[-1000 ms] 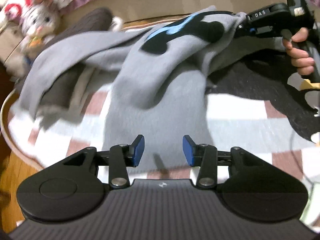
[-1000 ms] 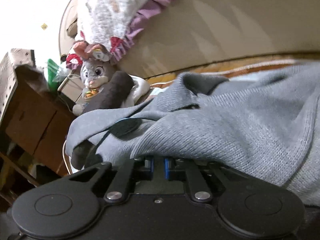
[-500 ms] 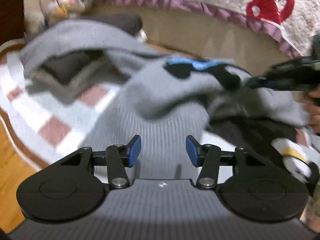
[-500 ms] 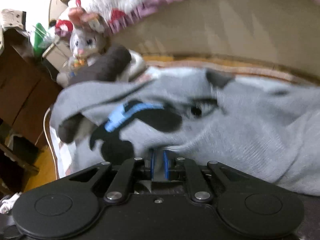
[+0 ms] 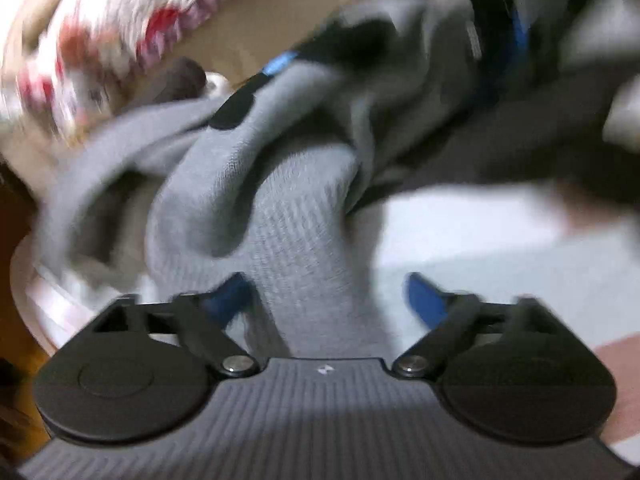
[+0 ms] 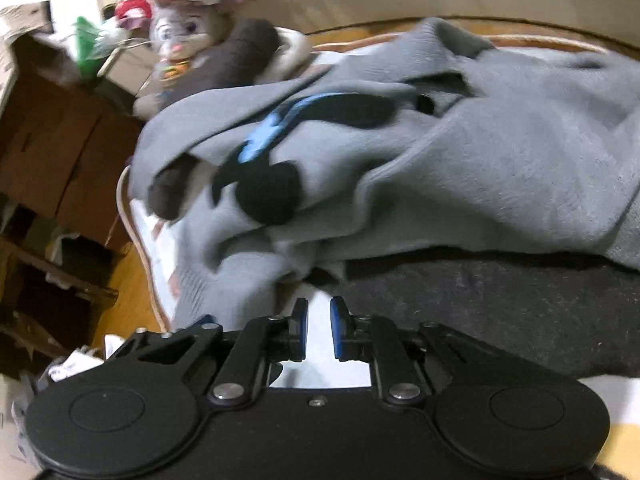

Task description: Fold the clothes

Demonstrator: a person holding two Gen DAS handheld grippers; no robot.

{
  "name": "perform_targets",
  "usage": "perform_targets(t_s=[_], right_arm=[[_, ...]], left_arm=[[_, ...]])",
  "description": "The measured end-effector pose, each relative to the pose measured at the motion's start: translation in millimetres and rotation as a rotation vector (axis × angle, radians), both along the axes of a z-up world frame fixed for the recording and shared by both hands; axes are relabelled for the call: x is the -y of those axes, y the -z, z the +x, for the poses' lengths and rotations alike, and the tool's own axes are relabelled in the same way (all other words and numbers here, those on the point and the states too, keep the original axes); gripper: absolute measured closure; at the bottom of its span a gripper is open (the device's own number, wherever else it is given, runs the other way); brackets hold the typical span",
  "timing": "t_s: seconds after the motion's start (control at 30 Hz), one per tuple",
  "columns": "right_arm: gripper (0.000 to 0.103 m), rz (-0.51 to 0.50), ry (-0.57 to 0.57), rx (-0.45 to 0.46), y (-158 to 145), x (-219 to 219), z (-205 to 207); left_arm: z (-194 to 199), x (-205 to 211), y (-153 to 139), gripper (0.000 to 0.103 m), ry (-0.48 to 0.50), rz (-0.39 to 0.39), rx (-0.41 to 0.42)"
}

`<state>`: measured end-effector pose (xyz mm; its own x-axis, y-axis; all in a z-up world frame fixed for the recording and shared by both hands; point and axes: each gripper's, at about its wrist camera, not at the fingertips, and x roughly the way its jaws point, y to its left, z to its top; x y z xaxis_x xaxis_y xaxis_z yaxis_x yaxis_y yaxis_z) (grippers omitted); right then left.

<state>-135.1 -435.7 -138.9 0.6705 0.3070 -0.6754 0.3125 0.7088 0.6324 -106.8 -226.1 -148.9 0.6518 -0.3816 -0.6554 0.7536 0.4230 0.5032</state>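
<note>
A grey knit sweater [image 6: 500, 152] with a black and blue motif [image 6: 272, 188] lies bunched on the bed. In the right wrist view my right gripper [image 6: 319, 328] sits just short of the sweater's near edge. Its blue pads [image 6: 340, 330] stand a narrow gap apart with only white blanket showing between them. In the blurred left wrist view the sweater's ribbed hem [image 5: 312, 264] runs down between the wide-spread fingers of my left gripper [image 5: 328, 300], which is open. The dark, blurred shape at that view's top right looks like the other gripper [image 5: 516, 40].
A plush rabbit [image 6: 180, 32] and a dark brown roll [image 6: 236, 52] sit at the far left of the bed. A black garment [image 6: 500, 312] lies under the sweater on the checked blanket [image 5: 480, 232]. Cardboard boxes [image 6: 40, 120] and wooden floor [image 6: 128, 280] are off the bed's left edge.
My right gripper let go of the sweater, its pads parted, and the cloth dropped onto the bed. My left gripper spread wider and moved in around the ribbed hem.
</note>
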Motion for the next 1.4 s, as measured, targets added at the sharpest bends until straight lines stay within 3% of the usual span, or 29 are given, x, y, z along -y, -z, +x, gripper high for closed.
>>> perform_targets(t_s=[0.07, 0.1, 0.13, 0.2, 0.23, 0.3, 0.37, 0.47, 0.57, 0.67, 0.73, 0.87, 0.97, 1.07, 1.13, 1.2, 1.23, 1.27, 1.3, 1.33, 1.4], right_arm=[[0.086, -0.001, 0.011, 0.013, -0.3, 5.9, -0.2], [0.086, 0.001, 0.017, 0.019, -0.4, 8.9, -0.1], [0.084, 0.003, 0.024, 0.026, -0.4, 11.8, -0.1], [0.079, 0.01, 0.035, 0.034, 0.5, 17.7, 0.9], [0.078, 0.015, 0.039, 0.035, 0.9, 20.8, 1.5], [0.077, 0.032, 0.051, 0.045, 1.2, 28.1, -1.2], [0.077, 0.05, 0.057, 0.056, 1.9, 34.4, -4.4], [0.07, 0.01, 0.01, 0.038, 1.0, 31.1, -0.4], [0.059, -0.035, -0.034, 0.015, 0.1, 27.4, 3.8], [0.057, -0.161, -0.019, -0.101, 8.2, 21.1, 9.4], [0.049, -0.168, 0.041, -0.182, 20.8, 27.9, 6.0], [0.043, -0.037, 0.25, -0.204, 25.8, 48.3, -21.1], [0.038, -0.093, 0.267, -0.19, 24.5, 47.6, -21.7], [0.035, -0.081, 0.316, -0.114, 30.0, 52.9, -12.5], [0.034, -0.078, 0.365, -0.067, 33.3, 55.3, -6.5], [0.033, -0.138, 0.382, -0.041, 35.1, 48.0, -3.1], [0.033, -0.177, 0.378, -0.032, 35.3, 43.1, -1.0], [0.034, -0.222, 0.358, -0.024, 35.2, 38.0, 2.0], [0.052, -0.269, 0.338, -0.015, 35.1, 33.9, 4.0], [0.091, -0.293, 0.319, -0.015, 35.7, 32.7, 5.4], [0.093, -0.258, 0.305, 0.008, 32.3, 38.8, -2.1]], left_arm=[[-3.2, -0.3, 4.6, 0.003, 0.082, 0.048, 0.094], [-1.1, -1.2, 2.7, 0.013, 0.103, 0.056, 0.11], [7.5, -3.9, -7.0, 0.042, 0.087, 0.036, 0.069], [24.8, -9.1, -26.2, 0.071, 0.056, -0.006, -0.014], [33.5, -11.7, -35.9, 0.083, 0.04, -0.026, -0.056], [50.8, -16.9, -55.1, 0.089, 0.009, -0.067, -0.139], [68.2, -22.7, -75.9, 0.091, -0.026, -0.12, -0.216], [92.0, -30.5, -105.8, 0.091, -0.093, -0.26, -0.265], [110.5, -33.3, -98.8, 0.091, -0.167, -0.312, -0.28], [117.0, -39.6, -87.2, 0.091, -0.223, -0.354, -0.292], [114.6, -42.3, -81.3, 0.09, -0.234, -0.368, -0.281], [109.9, -39.5, -69.9, 0.088, -0.222, -0.34, -0.257], [108.9, -40.7, -61.6, 0.075, -0.227, -0.326, -0.287], [107.2, -45.1, -52.3, 0.058, -0.231, -0.342, -0.36], [107.4, -45.4, -42.1, 0.033, -0.213, -0.358, -0.446], [104.9, -40.8, -30.2, 0.029, -0.169, -0.334, -0.488], [100.9, -36.3, -26.6, 0.032, -0.157, -0.307, -0.445], [97.2, -31.5, -23.9, 0.042, -0.15, -0.281, -0.397], [94.8, -26.8, -24.0, 0.071, -0.158, -0.262, -0.351], [94.4, -24.2, -28.1, 0.081, -0.175, -0.262, -0.335], [93.2, -24.7, -47.2, 0.085, -0.199, -0.306, -0.329]])
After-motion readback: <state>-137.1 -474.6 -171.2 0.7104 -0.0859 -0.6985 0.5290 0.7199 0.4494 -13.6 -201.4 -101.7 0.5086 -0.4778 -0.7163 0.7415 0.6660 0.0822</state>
